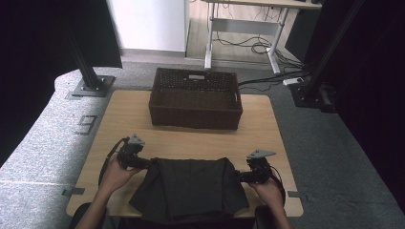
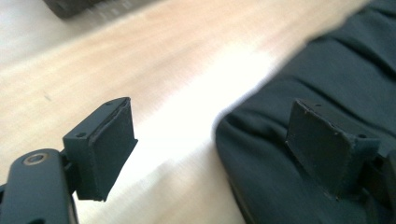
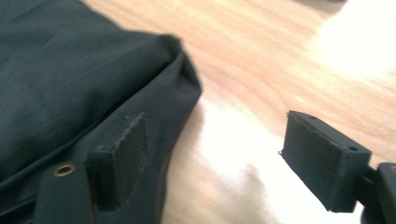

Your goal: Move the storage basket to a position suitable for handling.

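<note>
The folded dark cloth garment (image 1: 188, 188) lies at the near edge of the pale wooden surface (image 1: 191, 138), both the left gripper (image 1: 143, 163) and right gripper (image 1: 241, 176) spread and empty beside it, while the dark woven basket (image 1: 195, 98) beyond probably awaits it.

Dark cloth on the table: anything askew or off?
Slightly. The folded dark cloth overhangs the table near edge, its lower corners splaying unevenly. The wicker basket sits square. Both grippers, left and right, are open.

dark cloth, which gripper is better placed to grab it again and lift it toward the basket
Roughly even, slight edge to the left gripper: open at the dark cloth's top left corner, which its own view shows beside one pad. The right gripper is open at the opposite edge. The basket sits centred behind.
</note>
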Demonstrator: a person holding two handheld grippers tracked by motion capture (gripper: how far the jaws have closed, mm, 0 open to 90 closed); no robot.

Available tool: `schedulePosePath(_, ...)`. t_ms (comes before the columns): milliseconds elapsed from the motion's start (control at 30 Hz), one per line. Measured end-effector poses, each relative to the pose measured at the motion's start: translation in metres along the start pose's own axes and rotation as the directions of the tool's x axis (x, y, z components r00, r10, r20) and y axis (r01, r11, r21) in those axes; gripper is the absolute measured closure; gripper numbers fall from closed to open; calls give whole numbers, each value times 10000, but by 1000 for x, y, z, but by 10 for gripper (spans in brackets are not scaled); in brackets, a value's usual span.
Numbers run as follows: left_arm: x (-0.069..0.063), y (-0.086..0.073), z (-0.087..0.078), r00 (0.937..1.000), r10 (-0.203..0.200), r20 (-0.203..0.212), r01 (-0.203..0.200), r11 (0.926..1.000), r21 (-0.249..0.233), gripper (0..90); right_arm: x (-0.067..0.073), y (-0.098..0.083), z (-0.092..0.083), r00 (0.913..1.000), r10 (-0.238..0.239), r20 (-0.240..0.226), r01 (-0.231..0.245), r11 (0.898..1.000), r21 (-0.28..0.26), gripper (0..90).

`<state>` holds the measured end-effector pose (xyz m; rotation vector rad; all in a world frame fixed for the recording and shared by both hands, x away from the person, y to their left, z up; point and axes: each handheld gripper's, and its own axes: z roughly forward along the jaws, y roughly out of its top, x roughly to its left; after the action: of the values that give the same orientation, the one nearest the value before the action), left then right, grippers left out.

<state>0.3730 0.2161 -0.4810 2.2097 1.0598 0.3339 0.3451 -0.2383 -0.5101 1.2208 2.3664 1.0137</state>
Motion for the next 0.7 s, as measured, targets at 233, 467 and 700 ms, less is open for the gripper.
schedulePosePath(233, 30, 31, 5, 9976, -482, -493, 469, 9985, -275, 166, -15, 16, 7, 9996, 271, 98, -269, 9994, -231, 220)
schedulePosePath(467, 56, 62, 9, 9937, -791, -790, 743, 9953, -618, 249, -34, 46, 13, 9980, 590, 217, -571, 9953, -777, 257)
schedulePosePath(700, 70, 81, 13, 9902, -998, -980, 913, 9919, -879, 288, -48, 72, 21, 9958, 793, 463, -745, 9924, -981, 291)
